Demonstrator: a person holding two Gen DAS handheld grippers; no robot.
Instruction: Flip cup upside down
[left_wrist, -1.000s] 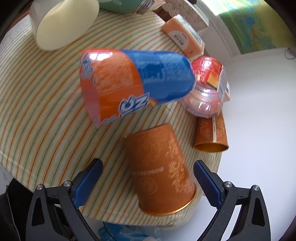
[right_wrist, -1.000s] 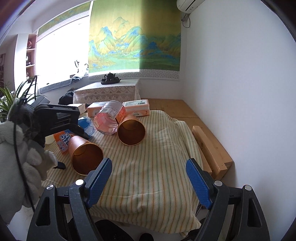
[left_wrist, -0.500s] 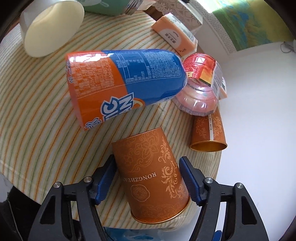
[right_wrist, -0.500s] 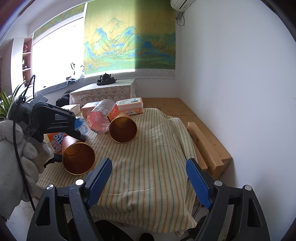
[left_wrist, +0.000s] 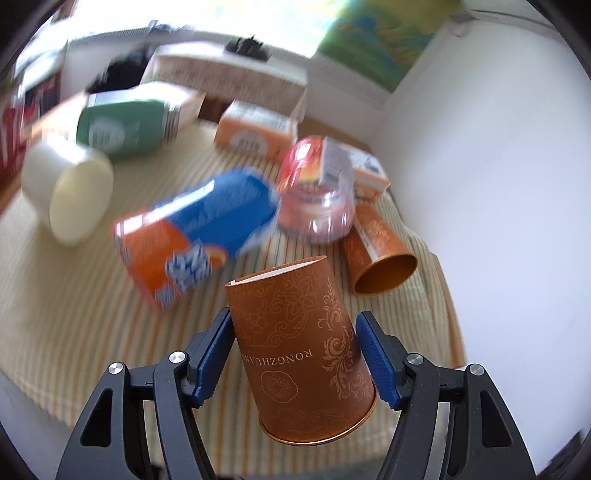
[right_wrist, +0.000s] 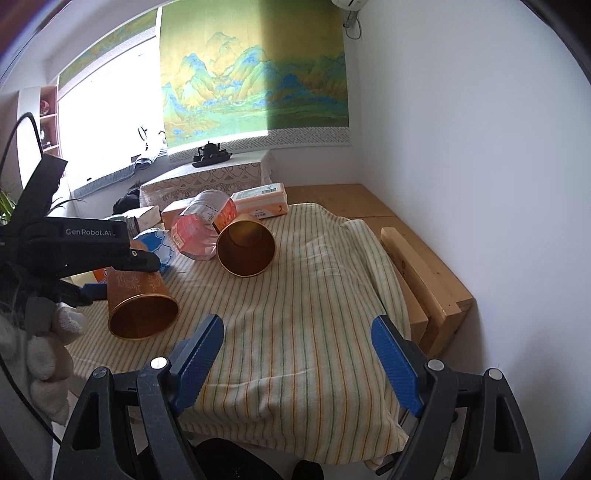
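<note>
My left gripper is shut on an orange patterned paper cup. It holds the cup tilted above the striped cloth, base pointing away and open mouth toward the camera. In the right wrist view the same cup hangs in the left gripper at the table's left edge, mouth facing down and forward. A second orange cup lies on its side on the cloth; it also shows in the right wrist view. My right gripper is open and empty above the cloth's near edge.
On the striped cloth lie a blue-orange packet, a pink plastic jar, a white cup, a green bottle and orange boxes. A wooden bench and white wall stand to the right.
My left gripper closed on the orange cup, lifted it off the cloth and tipped it up. The left view is blurred from motion. The right gripper stayed open, shifting slightly.
</note>
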